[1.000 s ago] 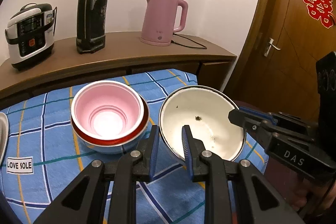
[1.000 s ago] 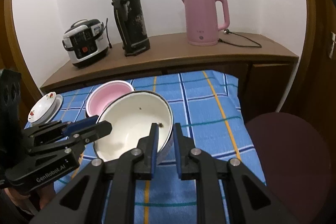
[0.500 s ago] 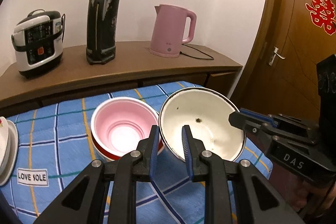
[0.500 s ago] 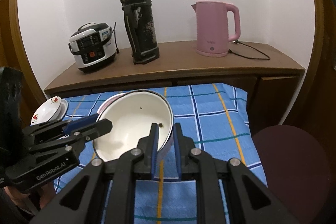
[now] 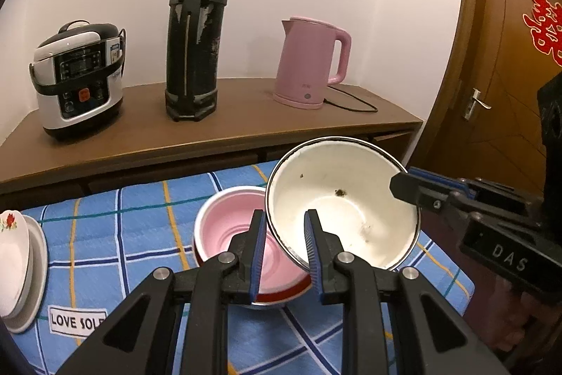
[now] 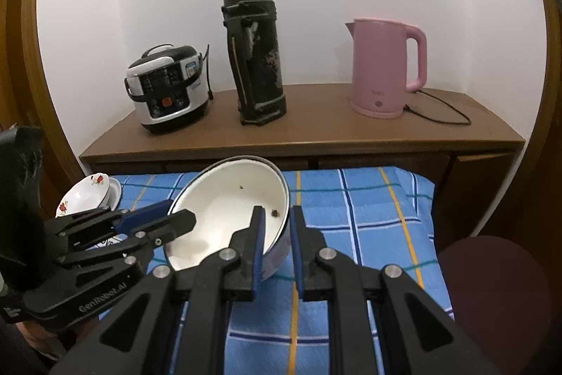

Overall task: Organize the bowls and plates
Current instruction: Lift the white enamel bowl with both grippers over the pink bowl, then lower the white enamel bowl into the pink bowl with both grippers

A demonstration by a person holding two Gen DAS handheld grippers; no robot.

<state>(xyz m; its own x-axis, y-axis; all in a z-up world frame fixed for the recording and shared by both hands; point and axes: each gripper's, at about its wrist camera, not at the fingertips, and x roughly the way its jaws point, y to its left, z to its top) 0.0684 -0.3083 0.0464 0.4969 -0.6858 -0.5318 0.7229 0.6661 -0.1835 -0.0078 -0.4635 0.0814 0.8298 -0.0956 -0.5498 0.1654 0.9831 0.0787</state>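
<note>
Blue checked cloth (image 5: 116,234) covered the table where I worked, with a brown sideboard (image 5: 228,136) against the white wall behind it.

My left gripper (image 5: 282,246) was clamped on the near rim of the white enamel bowl (image 5: 351,199), one pad inside and one outside. My right gripper (image 6: 275,234) pinched the opposite rim the same way, its jaws nearly together on the thin wall. Between them the bowl hung clear of the cloth, tipped a little, with dark crumbs stuck to its inside.

A second earlier that bowl had sat on the cloth beside the pink bowl (image 5: 232,227). By this moment I had lifted it and carried it sideways, so its edge overlapped the pink bowl's rim in the left view. In the right view it hid the pink bowl altogether.

I judged that the nesting step was well under way: the white bowl was on its way to sit on the pink bowl, though it was not yet centred over it or lowered.

Left of the pink bowl, at the cloth's edge, the flowered plates (image 5: 14,255) were already stacked. Beyond the pink bowl, on the sideboard, stood the rice cooker (image 5: 79,79), the black flask (image 5: 196,37) and the pink kettle (image 5: 309,65).
</note>
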